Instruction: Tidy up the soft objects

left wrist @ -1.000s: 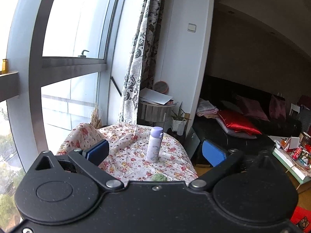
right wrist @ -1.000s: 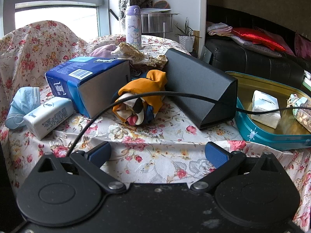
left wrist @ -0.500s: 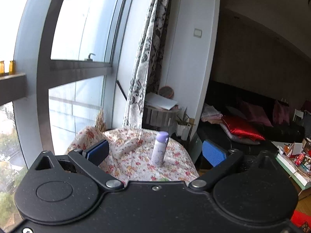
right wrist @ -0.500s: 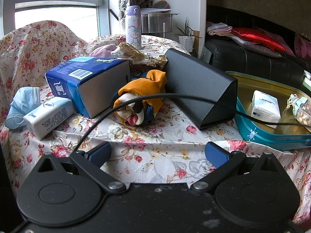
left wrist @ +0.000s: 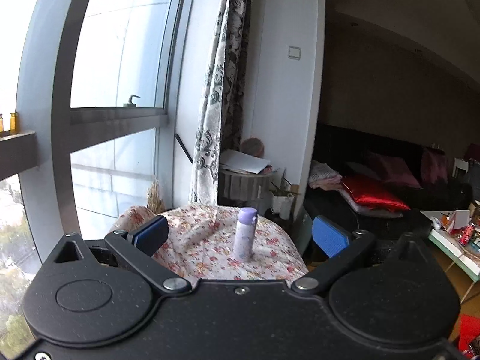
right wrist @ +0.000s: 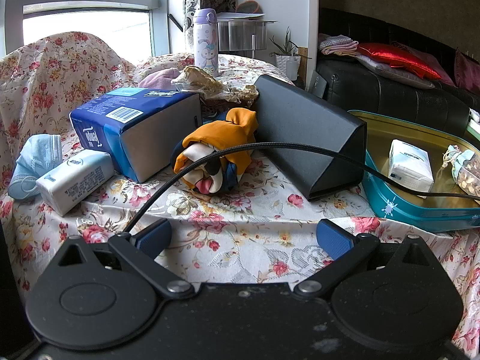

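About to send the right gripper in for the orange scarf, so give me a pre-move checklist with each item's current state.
1. Right gripper open and empty: ok.
2. Orange scarf in view, ahead between the fingers: ok.
3. Approach path free: not ok, the black cable arcs across the scarf.
4. Teal tin has room: ok, only a white tissue pack and a small pouch show inside.
5. Left gripper out of the way: ok, open, facing the purple bottle.
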{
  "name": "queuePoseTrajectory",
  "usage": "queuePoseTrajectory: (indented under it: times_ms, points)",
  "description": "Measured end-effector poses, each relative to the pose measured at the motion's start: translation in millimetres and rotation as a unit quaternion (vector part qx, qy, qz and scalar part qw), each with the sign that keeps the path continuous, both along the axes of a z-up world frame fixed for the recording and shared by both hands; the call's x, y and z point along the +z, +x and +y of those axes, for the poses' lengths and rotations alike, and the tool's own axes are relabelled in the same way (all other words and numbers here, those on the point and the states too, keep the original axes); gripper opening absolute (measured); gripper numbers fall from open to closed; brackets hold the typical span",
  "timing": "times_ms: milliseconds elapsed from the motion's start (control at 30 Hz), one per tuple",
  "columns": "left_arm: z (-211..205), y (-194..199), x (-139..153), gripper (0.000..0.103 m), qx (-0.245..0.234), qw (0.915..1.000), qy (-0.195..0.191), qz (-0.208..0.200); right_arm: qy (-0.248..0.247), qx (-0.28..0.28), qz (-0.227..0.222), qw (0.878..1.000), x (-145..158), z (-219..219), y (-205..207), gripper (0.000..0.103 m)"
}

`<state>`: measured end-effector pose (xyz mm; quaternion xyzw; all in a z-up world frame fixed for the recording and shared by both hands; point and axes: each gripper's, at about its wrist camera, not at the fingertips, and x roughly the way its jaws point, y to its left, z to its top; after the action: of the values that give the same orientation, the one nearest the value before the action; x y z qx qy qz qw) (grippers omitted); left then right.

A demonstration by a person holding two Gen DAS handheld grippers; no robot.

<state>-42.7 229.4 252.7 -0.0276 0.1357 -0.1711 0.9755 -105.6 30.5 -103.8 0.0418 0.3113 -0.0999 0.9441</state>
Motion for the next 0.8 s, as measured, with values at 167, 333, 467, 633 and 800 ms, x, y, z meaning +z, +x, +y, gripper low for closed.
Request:
queuePoseTrajectory:
  times_ms: [167,333,467,633,800]
  points:
    - [2,2,-1,0.099,-0.006,0.9999,-0.008,0.011,0.001,0.0,0.0,1.0,0,0,0,0.103]
    - [8,-2,4,0.099,0.006,0.9999,-0.008,-0.005,-0.006,0.0,0.001,1.0,0,2,1,0.103]
    - [10,6,-2,0.099,0.013,0.9998,-0.009,0.008,0.005,-0.001,-0.004,1.0,0,-1,0,0.103]
    - [6,14,-15,0.099,0.011,0.9994,-0.008,0.033,0.0,-0.002,-0.003,1.0,-1,0,0,0.103]
    - [-2,10,-18,0.099,0.001,0.9993,0.002,0.037,-0.009,0.0,-0.005,1.0,0,4,4,0.103]
